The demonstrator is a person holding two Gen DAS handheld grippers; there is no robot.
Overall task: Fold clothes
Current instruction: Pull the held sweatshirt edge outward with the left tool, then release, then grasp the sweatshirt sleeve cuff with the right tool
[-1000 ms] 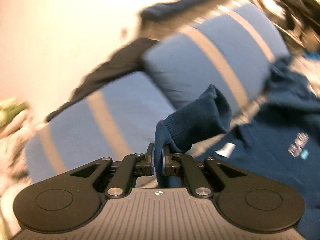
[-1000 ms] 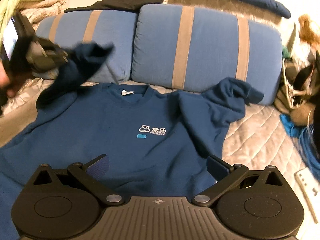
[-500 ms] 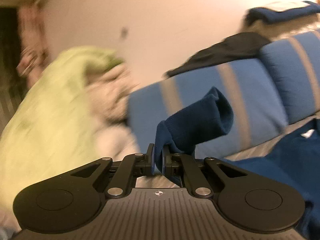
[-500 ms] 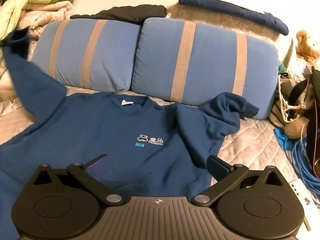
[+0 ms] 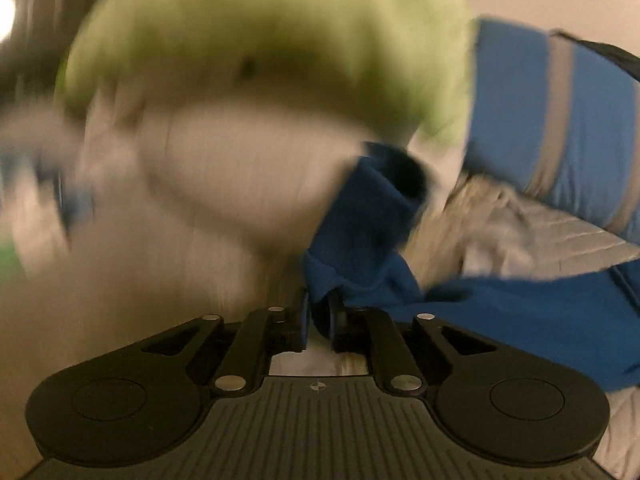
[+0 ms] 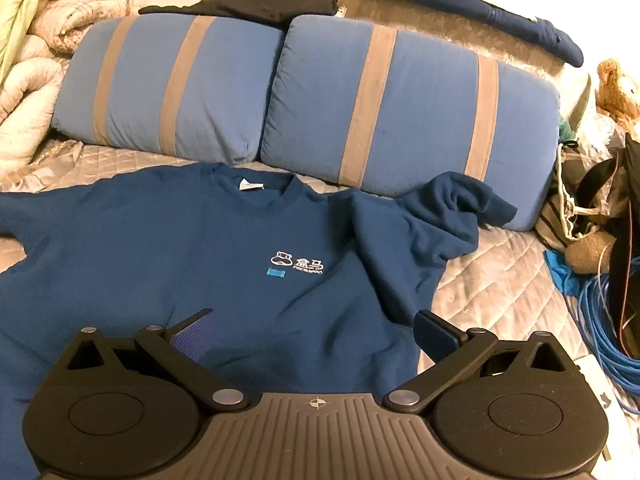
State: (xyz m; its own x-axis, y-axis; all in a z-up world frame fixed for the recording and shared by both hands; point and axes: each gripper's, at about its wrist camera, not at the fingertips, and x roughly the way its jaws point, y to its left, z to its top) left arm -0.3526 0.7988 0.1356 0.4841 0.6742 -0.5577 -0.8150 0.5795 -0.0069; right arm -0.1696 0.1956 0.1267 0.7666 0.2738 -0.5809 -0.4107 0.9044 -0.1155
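A dark blue sweatshirt (image 6: 224,264) lies front up on the quilted bed, collar toward the pillows, with a small white logo on the chest. Its right sleeve (image 6: 452,204) is bunched against a pillow. Its left sleeve stretches off the left edge. My left gripper (image 5: 318,312) is shut on that sleeve's cuff (image 5: 372,216), low over the bed; this view is blurred. My right gripper (image 6: 316,332) is open and empty, hovering over the sweatshirt's lower hem.
Two blue pillows with tan stripes (image 6: 400,108) stand behind the sweatshirt. A pile of pale and green blankets (image 6: 36,40) is at the left. Bags, a plush toy and blue cables (image 6: 600,320) crowd the right side. Dark clothes (image 6: 256,4) lie on the pillows.
My left gripper has swung left and down with the cuff, drawing the left sleeve out flat to the side. My right gripper has stayed nearly still and open.
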